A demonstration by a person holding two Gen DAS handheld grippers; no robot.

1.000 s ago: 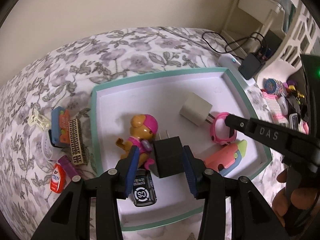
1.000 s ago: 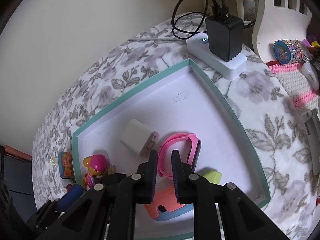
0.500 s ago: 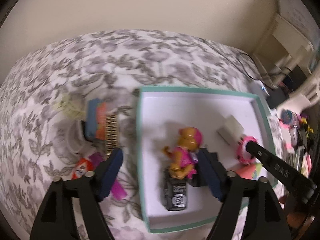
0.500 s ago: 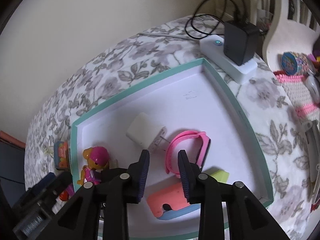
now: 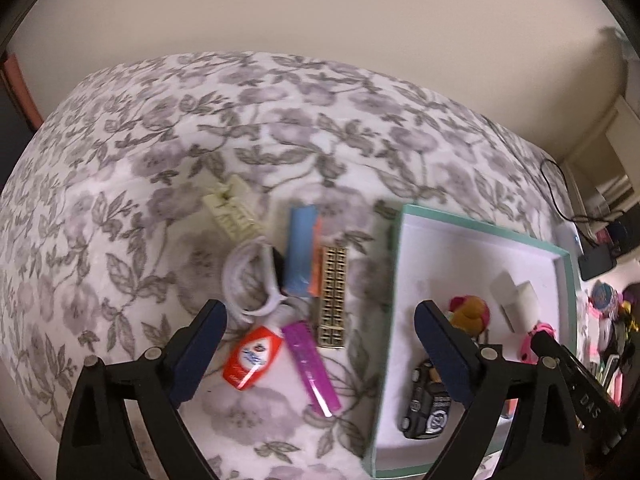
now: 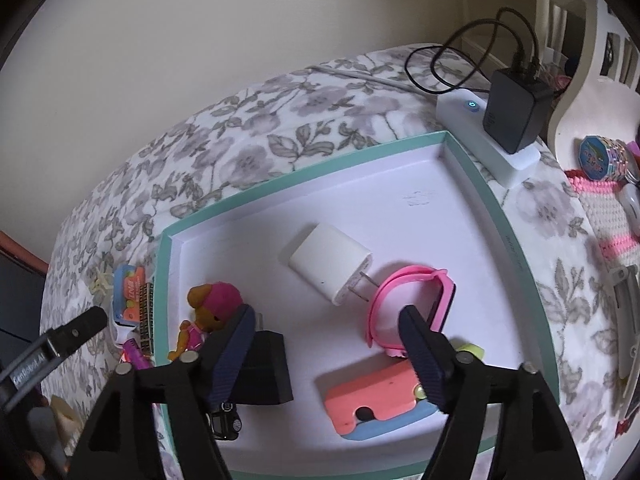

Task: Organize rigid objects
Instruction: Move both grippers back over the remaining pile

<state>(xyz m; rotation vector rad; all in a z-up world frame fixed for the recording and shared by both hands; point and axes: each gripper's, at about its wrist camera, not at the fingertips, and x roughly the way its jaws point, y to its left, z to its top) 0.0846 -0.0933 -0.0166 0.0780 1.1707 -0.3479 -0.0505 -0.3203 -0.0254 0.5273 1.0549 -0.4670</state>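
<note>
A teal-rimmed white tray point(image 6: 304, 168) lies on the floral bedspread; it also shows in the left wrist view point(image 5: 484, 228). In it lie a white charger point(image 6: 328, 268), a pink watch point(image 6: 412, 300), a black charger point(image 6: 268, 368), a dog figure point(image 6: 212, 312), a black toy car point(image 5: 428, 404) and a coral-and-blue piece point(image 6: 376, 400). My left gripper point(image 5: 320, 352) is open and empty above loose items left of the tray: a red-and-white bottle point(image 5: 252, 356), a purple stick point(image 5: 312, 360), a gold clip point(image 5: 332, 296), a blue pack point(image 5: 302, 252), a white band point(image 5: 248, 280) and a cream clip point(image 5: 232, 208). My right gripper point(image 6: 328, 352) is open and empty over the tray.
A white power strip point(image 6: 488, 136) with a black adapter point(image 6: 512, 112) and cables sits beyond the tray's far corner. A pink-and-white knitted mat point(image 6: 604, 216) with small things lies to the right. A beige wall runs behind the bed.
My left gripper let go of the black charger in the tray, opened wide and swung left over the loose items. My right gripper opened from nearly shut.
</note>
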